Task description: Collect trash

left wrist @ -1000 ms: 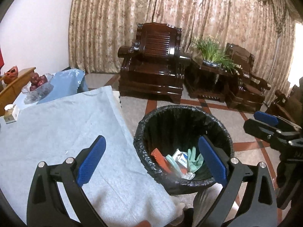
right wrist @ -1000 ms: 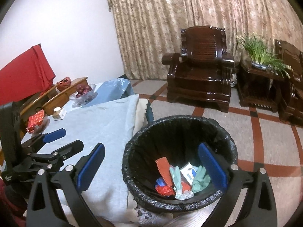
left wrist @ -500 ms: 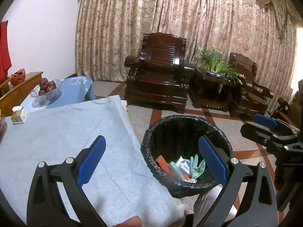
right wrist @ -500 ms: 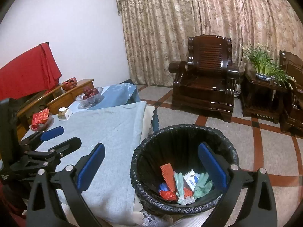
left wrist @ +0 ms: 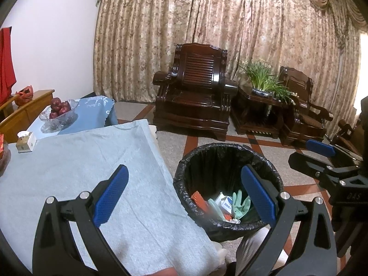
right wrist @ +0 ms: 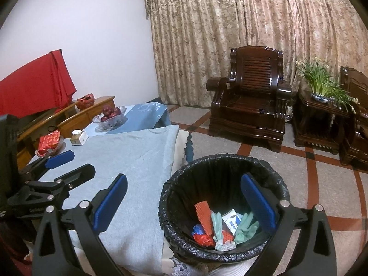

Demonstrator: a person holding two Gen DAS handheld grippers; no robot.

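A bin with a black liner [left wrist: 230, 148] [right wrist: 220, 158] stands on the floor beside the table's right edge. Inside it lie pale green gloves [left wrist: 240, 204] [right wrist: 246, 227], a white and blue carton [left wrist: 226, 203] [right wrist: 232, 220], an orange strip [left wrist: 199, 199] [right wrist: 203, 214] and a red and blue wrapper [right wrist: 200, 234]. My left gripper [left wrist: 184, 179] is open and empty, above the table edge and the bin. My right gripper [right wrist: 184, 184] is also open and empty, above the bin's near left rim.
A grey cloth covers the table [left wrist: 80, 161] [right wrist: 138, 156]. At its far end are a glass bowl of red fruit [left wrist: 58, 112], a small tissue box [left wrist: 24, 140] and a red packet [right wrist: 49, 141]. Dark wooden armchairs [left wrist: 195, 96] and a potted plant [left wrist: 262, 85] stand beyond.
Both grippers have lifted and drawn back from the bin, so it sits lower and smaller in view. Their jaws have stayed open and empty.
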